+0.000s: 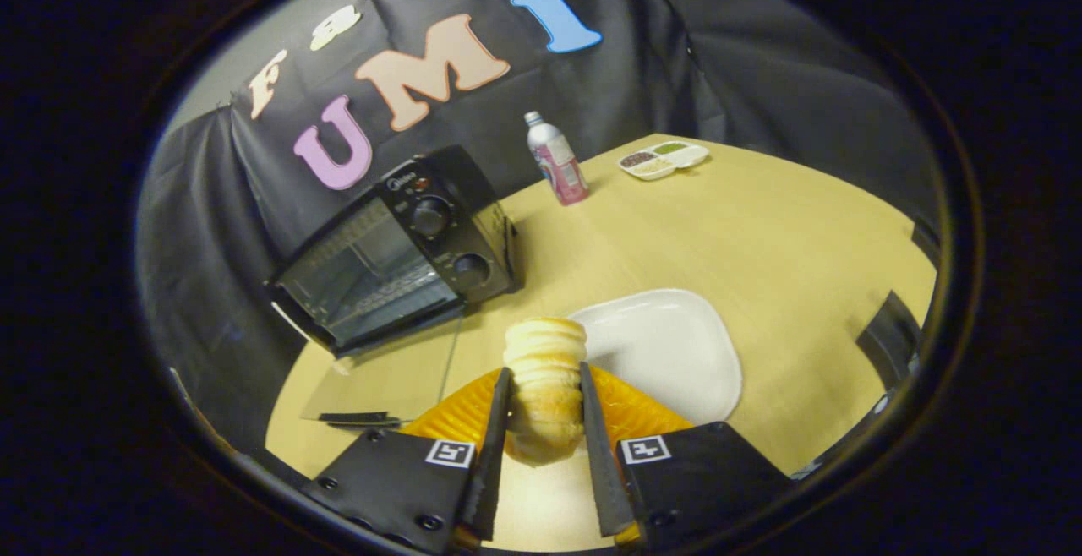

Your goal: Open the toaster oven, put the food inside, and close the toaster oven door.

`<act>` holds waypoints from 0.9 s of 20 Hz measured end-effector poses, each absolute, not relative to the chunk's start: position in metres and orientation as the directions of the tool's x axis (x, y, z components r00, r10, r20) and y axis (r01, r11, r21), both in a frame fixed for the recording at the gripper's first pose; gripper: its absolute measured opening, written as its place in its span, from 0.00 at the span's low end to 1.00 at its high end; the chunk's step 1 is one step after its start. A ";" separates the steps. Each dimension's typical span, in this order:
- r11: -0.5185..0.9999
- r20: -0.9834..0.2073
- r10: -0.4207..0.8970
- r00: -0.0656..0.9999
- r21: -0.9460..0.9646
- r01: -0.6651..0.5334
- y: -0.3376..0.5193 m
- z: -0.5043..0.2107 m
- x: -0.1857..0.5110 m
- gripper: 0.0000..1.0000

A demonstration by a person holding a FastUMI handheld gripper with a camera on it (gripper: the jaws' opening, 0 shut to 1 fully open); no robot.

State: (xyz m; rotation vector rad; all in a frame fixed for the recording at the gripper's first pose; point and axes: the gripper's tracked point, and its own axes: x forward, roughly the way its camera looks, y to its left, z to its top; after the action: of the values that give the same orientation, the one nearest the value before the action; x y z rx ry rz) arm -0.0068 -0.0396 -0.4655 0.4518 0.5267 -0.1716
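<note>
Currently we see the gripper (545,421) clamped on the bread roll (545,387), one finger pressing each side of it, so the roll sits squarely between the fingers and stands up past their tips. We cannot tell whether the roll touches anything beneath it; an orange plate (630,408) shows behind and on both sides of the fingers, and just beyond that, ahead and to the right of the roll, lies a white plate (676,345) on the wooden table (761,235). We note the toaster oven (397,252) ahead of the fingers and off to the left, well apart from the roll, near the table's edge and the black cloth wall. Its glass door (380,378) is folded down flat toward us, with its dark handle (355,418) at the near edge, just left of the left finger; the rack inside is visible through the open front. Two dials sit on the oven's right-hand panel. Farther back on the table we record a bottle with a pink label (556,159) standing upright, and beyond it to the right a small white divided tray (663,159) holding bits of food.
</note>
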 end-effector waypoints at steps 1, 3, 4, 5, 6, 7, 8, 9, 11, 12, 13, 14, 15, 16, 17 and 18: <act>0.883 -0.506 -0.003 0.863 0.403 0.240 -0.025 -0.461 -0.004 0.48; 0.868 -0.477 0.076 0.875 0.463 0.177 0.005 -0.452 0.002 0.48; 0.858 -0.462 0.112 0.880 0.492 0.149 0.020 -0.448 0.006 0.48; 0.848 -0.450 0.146 0.881 0.515 0.122 0.035 -0.444 0.012 0.48; 0.840 -0.440 0.172 0.882 0.533 0.102 0.048 -0.439 0.018 0.48; 0.837 -0.432 0.188 0.882 0.540 0.086 0.058 -0.437 0.025 0.48; 0.840 -0.432 0.195 0.880 0.537 0.077 0.068 -0.436 0.031 0.48; 0.843 -0.433 0.201 0.879 0.533 0.070 0.078 -0.434 0.039 0.48; 0.831 -0.425 0.216 0.879 0.553 0.063 0.096 -0.432 0.057 0.48; 0.821 -0.415 0.222 0.882 0.568 0.061 0.105 -0.430 0.068 0.48; 0.815 -0.411 0.221 0.885 0.576 0.064 0.114 -0.429 0.081 0.48; 0.811 -0.409 0.218 0.886 0.581 0.069 0.122 -0.429 0.092 0.48; 0.806 -0.405 0.216 0.888 0.587 0.071 0.130 -0.429 0.104 0.48; 0.800 -0.405 0.218 0.888 0.596 0.076 0.139 -0.431 0.113 0.48; 0.791 -0.407 0.218 0.887 0.606 0.083 0.148 -0.432 0.122 0.48; 0.786 -0.409 0.216 0.886 0.612 0.091 0.154 -0.434 0.132 0.48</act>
State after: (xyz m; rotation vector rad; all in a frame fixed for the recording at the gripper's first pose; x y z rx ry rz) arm 0.1319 0.1543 -0.4335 0.6702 0.4856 0.0703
